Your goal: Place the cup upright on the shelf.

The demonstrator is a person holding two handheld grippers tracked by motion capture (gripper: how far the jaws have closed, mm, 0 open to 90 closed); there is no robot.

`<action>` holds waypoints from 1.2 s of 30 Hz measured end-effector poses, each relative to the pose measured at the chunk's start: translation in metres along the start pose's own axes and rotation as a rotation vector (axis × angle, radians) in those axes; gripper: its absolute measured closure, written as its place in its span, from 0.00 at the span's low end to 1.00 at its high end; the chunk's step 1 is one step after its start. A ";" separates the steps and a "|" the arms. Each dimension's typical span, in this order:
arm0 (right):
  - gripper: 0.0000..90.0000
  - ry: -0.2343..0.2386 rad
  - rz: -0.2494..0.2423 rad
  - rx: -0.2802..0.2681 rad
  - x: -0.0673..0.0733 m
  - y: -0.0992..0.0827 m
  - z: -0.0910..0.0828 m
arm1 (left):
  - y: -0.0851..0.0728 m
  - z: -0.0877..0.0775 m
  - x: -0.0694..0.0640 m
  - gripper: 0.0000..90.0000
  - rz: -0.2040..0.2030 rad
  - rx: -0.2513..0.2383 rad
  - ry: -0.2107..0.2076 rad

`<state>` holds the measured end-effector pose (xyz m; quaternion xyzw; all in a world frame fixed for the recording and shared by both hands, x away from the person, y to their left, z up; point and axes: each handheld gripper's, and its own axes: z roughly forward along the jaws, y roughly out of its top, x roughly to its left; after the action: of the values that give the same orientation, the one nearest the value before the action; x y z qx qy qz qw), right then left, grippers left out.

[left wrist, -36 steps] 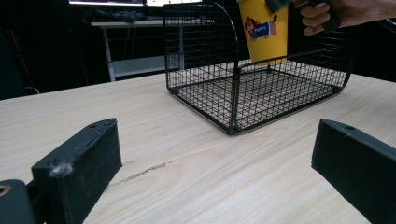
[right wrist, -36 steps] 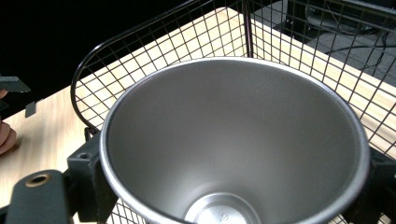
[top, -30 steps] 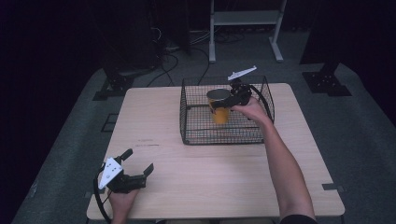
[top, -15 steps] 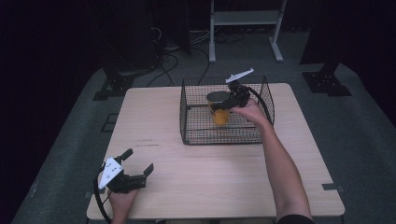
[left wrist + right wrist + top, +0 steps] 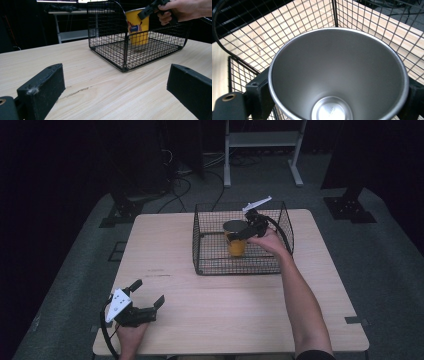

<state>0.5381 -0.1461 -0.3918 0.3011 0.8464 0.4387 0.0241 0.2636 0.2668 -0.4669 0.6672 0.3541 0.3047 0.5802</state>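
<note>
A yellow paper cup (image 5: 236,245) with a silver inside stands upright in a black wire basket (image 5: 210,265) at the table's far middle. My right gripper (image 5: 241,231) is shut on the cup near its rim, reaching in from the basket's right side. The right gripper view looks down into the cup (image 5: 337,82), a black jaw pressed on each side. In the left gripper view the cup (image 5: 137,25) and wire basket (image 5: 112,52) stand ahead, the right gripper (image 5: 149,10) on the cup's rim. My left gripper (image 5: 149,291) rests open on the near left of the table (image 5: 210,305), holding nothing.
The basket's wire walls (image 5: 299,20) close around the cup on all sides. Bare wood lies between the left gripper (image 5: 117,72) and the basket. A white metal stand (image 5: 260,140) and cables lie on the floor behind the table.
The right gripper and the cup have sunk slightly inside the basket. The left gripper has stayed where it was.
</note>
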 end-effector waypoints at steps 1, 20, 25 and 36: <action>0.11 -0.002 -0.001 0.000 0.000 -0.001 0.000 | 0.000 0.000 0.000 0.01 -0.001 0.000 0.000; 0.10 -0.024 -0.031 0.048 0.000 -0.008 0.004 | 0.000 0.000 0.000 0.01 0.003 -0.001 -0.001; 0.09 -0.035 -0.035 0.055 -0.001 -0.008 0.003 | 0.000 0.000 0.000 0.01 0.003 -0.001 -0.001; 0.08 -0.042 -0.071 0.075 0.005 -0.006 0.004 | 0.000 0.000 -0.001 0.01 0.004 0.000 -0.001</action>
<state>0.5321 -0.1431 -0.3981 0.2805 0.8717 0.3992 0.0459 0.2633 0.2661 -0.4668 0.6679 0.3524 0.3055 0.5799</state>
